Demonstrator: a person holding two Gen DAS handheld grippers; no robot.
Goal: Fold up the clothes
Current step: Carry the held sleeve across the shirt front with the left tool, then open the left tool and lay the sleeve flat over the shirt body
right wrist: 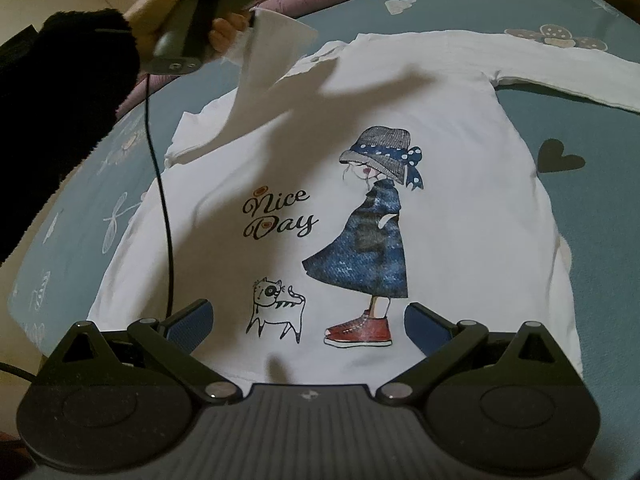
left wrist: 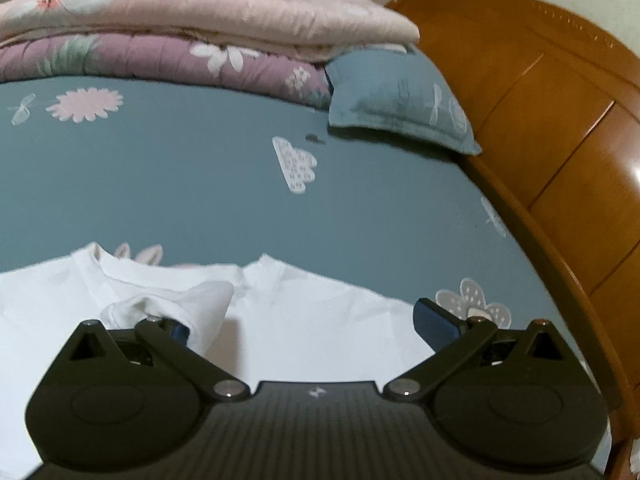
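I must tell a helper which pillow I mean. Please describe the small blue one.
Find the wooden headboard of the bed. Beside it, against the folded quilts, lies the pillow. It alone is blue-grey like the sheet; the quilts are pink and purple.

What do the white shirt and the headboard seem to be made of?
White shirt: likely soft cotton knit, matte; it drapes and creases, and the print lies flat. Headboard: apparently wood with glossy varnish; orange-brown panels and a bright glare spot.

A teal floral bedsheet (left wrist: 200,184) meets a glossy wooden headboard (left wrist: 560,112) under dim light.
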